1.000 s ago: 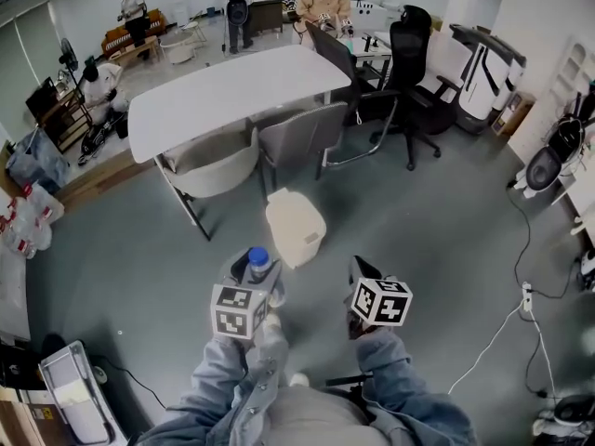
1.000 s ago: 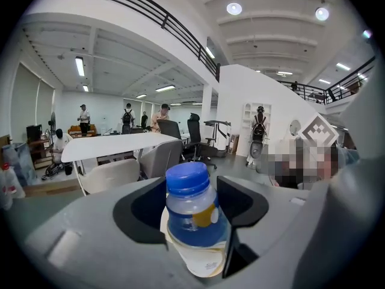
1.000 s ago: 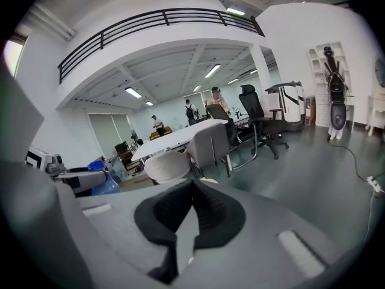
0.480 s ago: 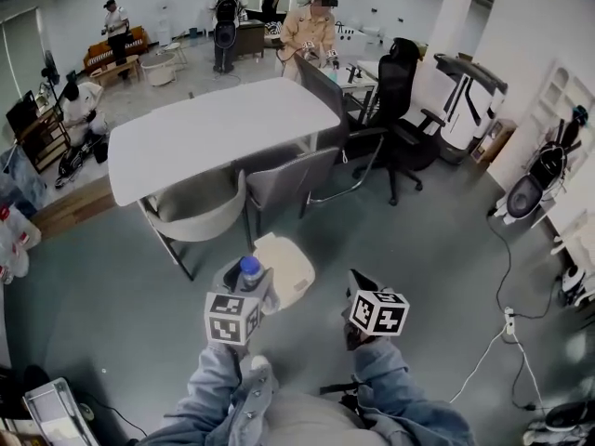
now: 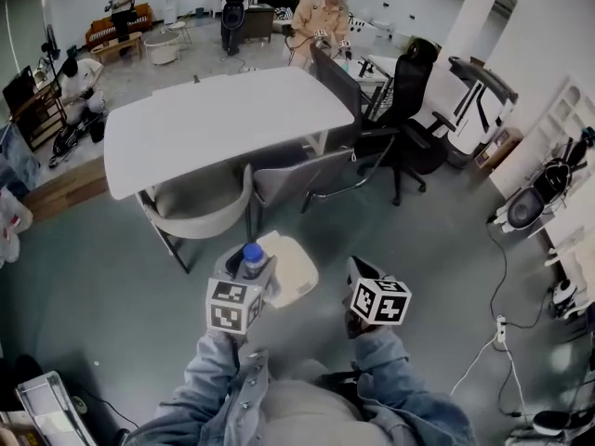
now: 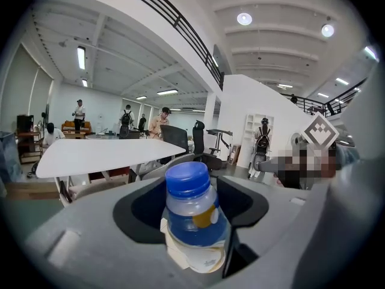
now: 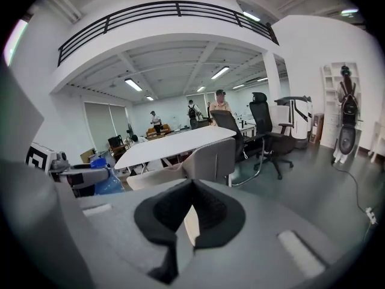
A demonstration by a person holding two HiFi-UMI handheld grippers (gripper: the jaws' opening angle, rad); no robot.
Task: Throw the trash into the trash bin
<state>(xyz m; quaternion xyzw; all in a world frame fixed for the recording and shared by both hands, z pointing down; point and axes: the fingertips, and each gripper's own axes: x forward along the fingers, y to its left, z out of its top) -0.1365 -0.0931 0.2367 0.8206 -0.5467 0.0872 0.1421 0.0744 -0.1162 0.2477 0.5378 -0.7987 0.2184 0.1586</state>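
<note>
Blue-capped bottle [image 6: 194, 215] upright, clenched in left claw [image 5: 251, 269]. Trash bin [image 5: 292, 269] on the floor just ahead of that claw, slightly right; lid down, contents unseen. Right claw [image 7: 191, 209] pinched together, empty, beside the left. Beyond the bin, two chairs [image 5: 200, 203] crowd the white counter [image 5: 214, 119] edge. Open grey floor [image 5: 428, 249] right of right claw.

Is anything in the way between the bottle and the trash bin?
No, nothing I can see. The bottle in the left tool hangs by the near edge of the trash bin, with only air between them.
</note>
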